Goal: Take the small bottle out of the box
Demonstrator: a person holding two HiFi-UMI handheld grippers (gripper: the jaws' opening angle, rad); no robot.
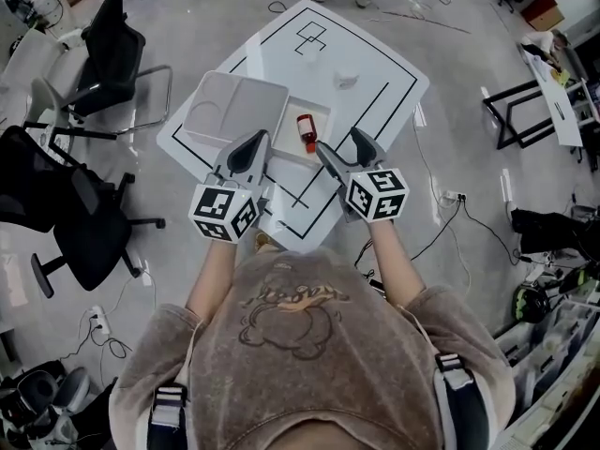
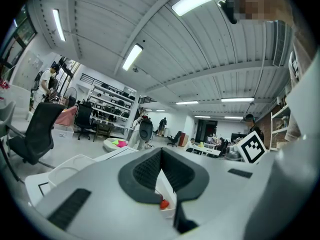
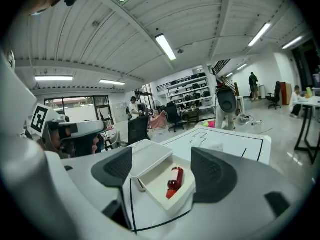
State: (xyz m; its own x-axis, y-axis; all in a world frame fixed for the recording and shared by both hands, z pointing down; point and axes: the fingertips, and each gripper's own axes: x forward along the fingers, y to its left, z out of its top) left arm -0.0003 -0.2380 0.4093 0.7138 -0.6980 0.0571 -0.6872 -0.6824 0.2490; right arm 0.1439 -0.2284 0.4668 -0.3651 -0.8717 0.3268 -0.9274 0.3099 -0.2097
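Tabletop (image 1: 375, 73): white, flat, square board with thin black lines drawn on it; set cornerwise in the upper middle of the head view.
Box (image 1: 323, 111): white, rectangular and shallow, with smooth matte walls; it lies open at the middle of the tabletop.
Lid (image 1: 234, 111): white, with rounded corners and a round moulded hollow; it is folded back to the left of the box.
Small bottle (image 1: 307, 131): red and cylindrical with a glossy body; it lies on its side inside the box, on the box floor, at the centre of the head view.
Left claw (image 1: 251, 148): dark ribbed pads on grey curved fingers; the pads are pressed together with nothing between them; it sits at the near left edge of the box.
Right claw (image 1: 345, 153): same make; its pads stand wide apart and grip nothing; it is at the near right of the box, and its own view frames the bottle between the pads, untouched.
Marker cubes (image 1: 225, 212): white with black square patterns, one on each claw, in the lower middle of the head view.
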